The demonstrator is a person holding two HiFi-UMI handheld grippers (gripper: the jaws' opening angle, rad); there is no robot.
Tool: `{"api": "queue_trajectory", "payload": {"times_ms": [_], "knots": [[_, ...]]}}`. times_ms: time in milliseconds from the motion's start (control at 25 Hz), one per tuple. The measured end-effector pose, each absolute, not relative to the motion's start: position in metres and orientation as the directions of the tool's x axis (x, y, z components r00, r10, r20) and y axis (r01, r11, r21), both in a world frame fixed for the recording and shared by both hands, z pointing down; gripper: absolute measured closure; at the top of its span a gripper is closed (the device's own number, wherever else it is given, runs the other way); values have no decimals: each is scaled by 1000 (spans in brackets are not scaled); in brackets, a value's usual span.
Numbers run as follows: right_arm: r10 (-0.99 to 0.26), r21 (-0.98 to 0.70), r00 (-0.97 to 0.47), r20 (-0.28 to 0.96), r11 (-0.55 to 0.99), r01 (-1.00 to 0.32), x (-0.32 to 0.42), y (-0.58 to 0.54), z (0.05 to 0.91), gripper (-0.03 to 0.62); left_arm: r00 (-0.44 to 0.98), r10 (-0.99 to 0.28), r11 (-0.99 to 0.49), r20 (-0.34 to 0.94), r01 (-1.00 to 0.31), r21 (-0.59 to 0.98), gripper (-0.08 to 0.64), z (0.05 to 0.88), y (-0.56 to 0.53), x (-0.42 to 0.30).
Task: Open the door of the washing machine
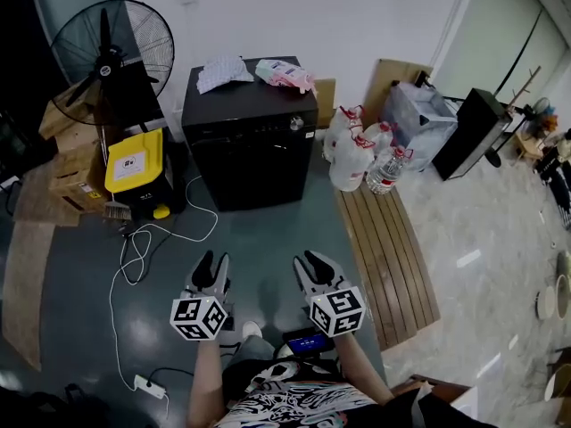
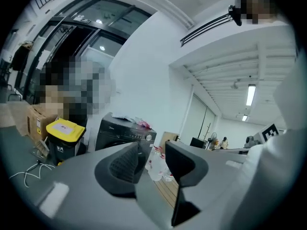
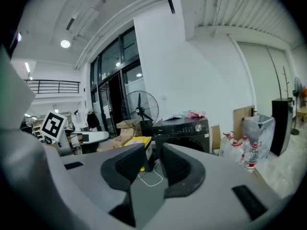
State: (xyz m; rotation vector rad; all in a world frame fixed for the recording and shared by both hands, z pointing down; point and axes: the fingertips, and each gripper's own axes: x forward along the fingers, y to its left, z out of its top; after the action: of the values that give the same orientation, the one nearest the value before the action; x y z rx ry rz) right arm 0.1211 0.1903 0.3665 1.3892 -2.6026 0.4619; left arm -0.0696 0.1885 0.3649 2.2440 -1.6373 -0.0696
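Note:
A black front-loading washing machine (image 1: pixel 252 141) stands against the white wall, door shut, with a round knob at its top right; it also shows in the left gripper view (image 2: pixel 123 134) and the right gripper view (image 3: pixel 184 132). Both grippers hover over the grey floor well short of it. My left gripper (image 1: pixel 212 264) is open with nothing between its jaws. My right gripper (image 1: pixel 311 263) is also open, its gap narrower and empty.
Cloths and a pink packet (image 1: pixel 285 74) lie on the machine's top. A fan (image 1: pixel 111 47), cardboard boxes and a yellow-lidded bin (image 1: pixel 135 160) stand left. Plastic bottles (image 1: pixel 357 154) and a wooden slat board (image 1: pixel 386 252) lie right. A white cable (image 1: pixel 134 248) trails across the floor.

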Motion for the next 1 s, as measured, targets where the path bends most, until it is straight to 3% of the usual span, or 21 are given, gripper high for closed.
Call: {"api": "queue_trajectory", "payload": {"times_ms": [40,80,480,1000], "knots": [[-770,-205,-570,286,532,-821,117,187,369,436,324,-929,-259,177,-913,315,394,368,185,-72],[-762,-207,-577,293,539,-817,114,183,372,422,321,-929,-254,185,-915,313,394,372,180,-75],[-759,-171,-543,359,519,-838,72,55,419,414,350,-904,-280,245,-919,277,400,433,49,-116],[-713,-169,-496,496,481,-860,-8,-170,517,402,449,-787,-405,424,-894,195,399,563,-181,-175]]}}
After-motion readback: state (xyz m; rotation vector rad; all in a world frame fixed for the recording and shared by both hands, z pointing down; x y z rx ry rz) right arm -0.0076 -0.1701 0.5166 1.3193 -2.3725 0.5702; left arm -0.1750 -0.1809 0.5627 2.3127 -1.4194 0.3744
